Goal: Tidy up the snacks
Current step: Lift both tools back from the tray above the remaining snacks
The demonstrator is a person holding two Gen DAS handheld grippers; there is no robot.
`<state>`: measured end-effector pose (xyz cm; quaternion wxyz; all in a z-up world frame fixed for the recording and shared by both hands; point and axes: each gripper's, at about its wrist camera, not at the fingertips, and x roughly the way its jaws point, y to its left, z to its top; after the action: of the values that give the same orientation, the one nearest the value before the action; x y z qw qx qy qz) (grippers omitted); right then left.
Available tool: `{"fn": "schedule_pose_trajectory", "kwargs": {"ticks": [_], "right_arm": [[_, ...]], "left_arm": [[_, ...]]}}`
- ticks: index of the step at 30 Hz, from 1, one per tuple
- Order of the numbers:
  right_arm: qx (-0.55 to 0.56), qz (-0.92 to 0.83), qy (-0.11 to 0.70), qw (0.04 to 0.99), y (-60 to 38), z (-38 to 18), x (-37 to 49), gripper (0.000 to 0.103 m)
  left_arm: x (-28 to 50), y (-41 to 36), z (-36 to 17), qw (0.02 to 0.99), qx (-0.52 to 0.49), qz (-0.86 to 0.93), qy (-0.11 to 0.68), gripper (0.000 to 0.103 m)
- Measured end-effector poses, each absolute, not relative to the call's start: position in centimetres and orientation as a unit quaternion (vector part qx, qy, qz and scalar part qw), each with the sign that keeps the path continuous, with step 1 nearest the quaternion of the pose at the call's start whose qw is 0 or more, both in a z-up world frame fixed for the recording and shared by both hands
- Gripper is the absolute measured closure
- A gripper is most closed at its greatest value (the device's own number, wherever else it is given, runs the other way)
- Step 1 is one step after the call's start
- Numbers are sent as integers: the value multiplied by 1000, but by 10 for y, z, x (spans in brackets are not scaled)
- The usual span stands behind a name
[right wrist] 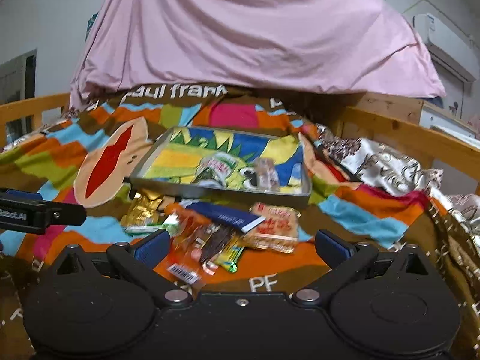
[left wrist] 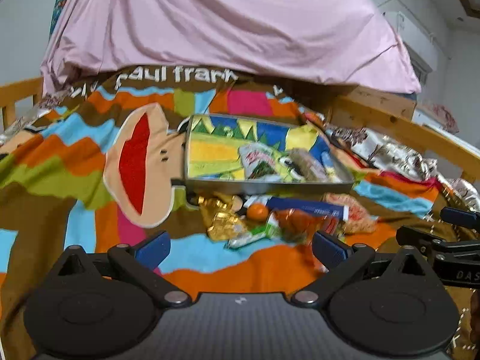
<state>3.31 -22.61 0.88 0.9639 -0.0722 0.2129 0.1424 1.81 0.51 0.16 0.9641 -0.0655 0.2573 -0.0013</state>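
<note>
Snacks in crinkly foil and plastic wrappers (right wrist: 216, 228) lie in a loose heap on the bright patchwork blanket (right wrist: 360, 219), just in front of the shallow grey metal tray (right wrist: 222, 193). The heap sits straight ahead of the right gripper (right wrist: 240, 244) and nearest to it; the left gripper (left wrist: 240, 244) faces it from a little farther back — the pile is ahead and slightly right of its jaws. Both pairs of jaws stand wide and hold nothing. A long dark-blue packet (right wrist: 228, 216) lies crosswise, its long axis running left to right. The tray already holds a couple of packets (right wrist: 216, 165) on a colourful lining — the rest remain outside it.
</note>
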Motion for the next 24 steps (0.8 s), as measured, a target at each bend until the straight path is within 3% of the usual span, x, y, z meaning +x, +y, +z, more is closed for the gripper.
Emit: {"fn": "schedule_pose_trajectory", "kwargs": {"ticks": [24], "right_arm": [[-79, 144, 243, 956, -209, -6, 52, 1]], "left_arm": [[31, 19, -22, 952, -74, 12, 298, 0]]}}
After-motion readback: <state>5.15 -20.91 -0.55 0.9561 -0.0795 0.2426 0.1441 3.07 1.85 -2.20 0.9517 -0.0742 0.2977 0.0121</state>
